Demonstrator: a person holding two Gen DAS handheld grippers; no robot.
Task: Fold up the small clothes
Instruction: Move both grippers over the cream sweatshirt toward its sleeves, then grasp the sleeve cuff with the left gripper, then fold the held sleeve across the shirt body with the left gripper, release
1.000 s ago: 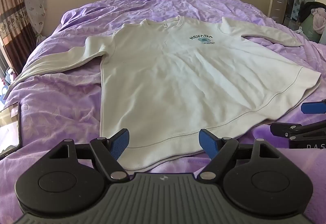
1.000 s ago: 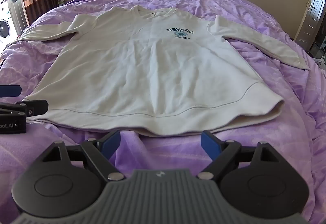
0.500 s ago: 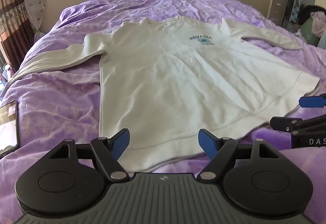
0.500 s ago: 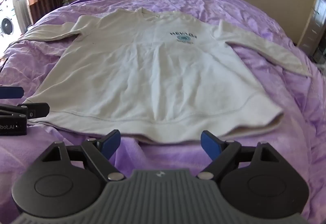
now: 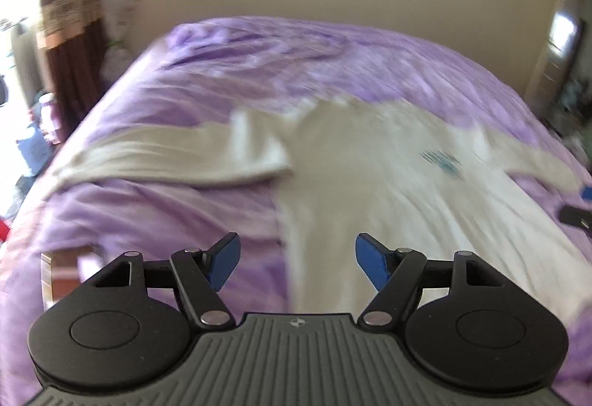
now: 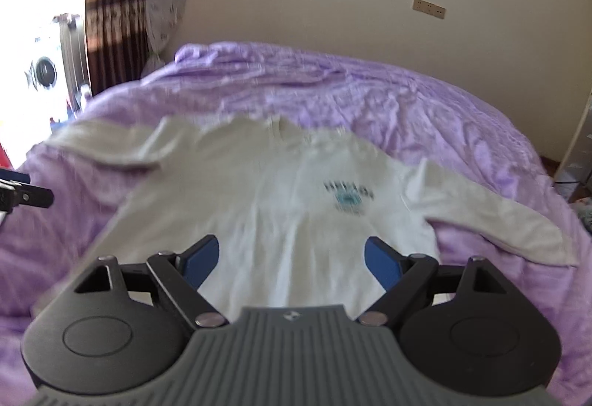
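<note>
A cream long-sleeved sweatshirt [image 5: 388, 191] with a teal chest print lies flat on the purple bedspread [image 5: 155, 213], sleeves spread to both sides. It also shows in the right wrist view [image 6: 281, 199]. My left gripper [image 5: 298, 263] is open and empty above the sweatshirt's left side edge, with the left sleeve [image 5: 177, 154] ahead. My right gripper [image 6: 292, 263] is open and empty above the sweatshirt's body, the print [image 6: 347, 197] ahead to the right. Both views are motion-blurred.
The purple bedspread [image 6: 407, 102] covers the whole bed. A wall stands behind it. Brown curtains [image 6: 111, 10] and a washing machine [image 6: 44, 73] are at the left. A phone-like object [image 5: 61, 271] lies on the bed near the left gripper.
Both grippers have moved forward from the hem over the sweatshirt and tilted up. The left one has shifted toward the left sleeve. Both stay open.
</note>
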